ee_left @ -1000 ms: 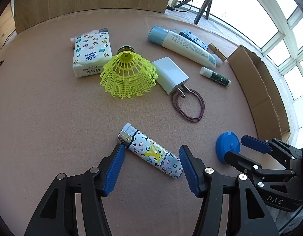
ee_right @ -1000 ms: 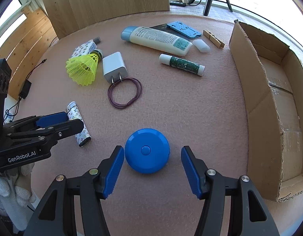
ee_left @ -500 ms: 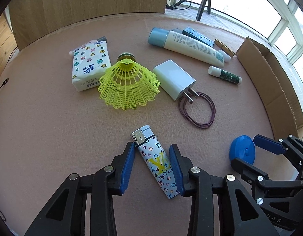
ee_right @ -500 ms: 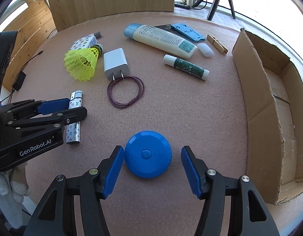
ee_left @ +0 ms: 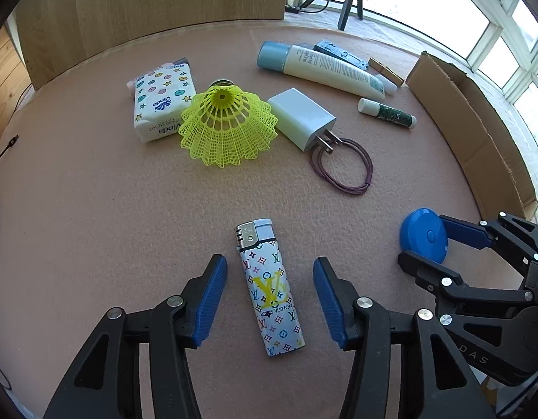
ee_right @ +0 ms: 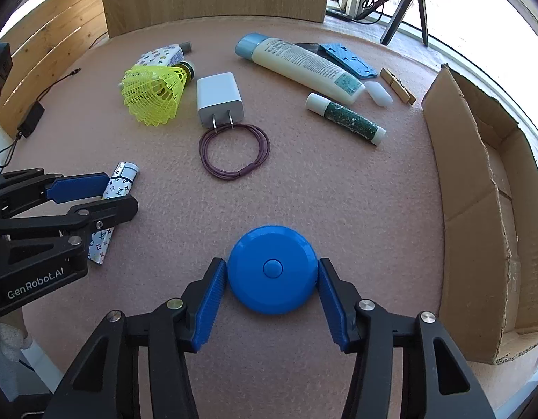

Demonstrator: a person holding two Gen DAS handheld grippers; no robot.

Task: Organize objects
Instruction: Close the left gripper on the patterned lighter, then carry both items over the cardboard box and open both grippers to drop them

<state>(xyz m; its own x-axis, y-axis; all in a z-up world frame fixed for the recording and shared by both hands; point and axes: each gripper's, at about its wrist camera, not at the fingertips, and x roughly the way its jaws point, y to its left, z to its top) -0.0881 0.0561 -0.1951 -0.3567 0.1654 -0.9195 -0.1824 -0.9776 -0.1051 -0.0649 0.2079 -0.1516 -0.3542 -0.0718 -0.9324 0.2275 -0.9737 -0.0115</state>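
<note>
1. The left gripper [ee_left: 269, 296] points steeply down over the pink mat [ee_left: 94, 209]. Its jaws are opening, with clear gaps on both sides of the patterned lighter [ee_left: 269, 289] lying flat between them; nothing is grasped.
2. The right gripper [ee_right: 272, 289] is closing around the round blue case [ee_right: 272, 269], which rests on the mat; both blue pads look to be touching its rim.
3. Beyond the grippers, a loop of purple cord [ee_right: 234, 152] lies against the prongs of a white charger [ee_right: 218, 99].
4. Beside the charger sits a yellow shuttlecock [ee_left: 227, 125], next to a tissue pack [ee_left: 160, 104].
5. To the right, a green-and-white stick [ee_right: 346, 118] lies near a cream tube with a blue cap [ee_right: 300, 66].
6. A flat blue piece [ee_right: 349, 59] and a wooden peg [ee_right: 398, 85] lie beyond the tube.
7. An open cardboard box [ee_right: 478, 209] stands along the mat's right edge.
</note>
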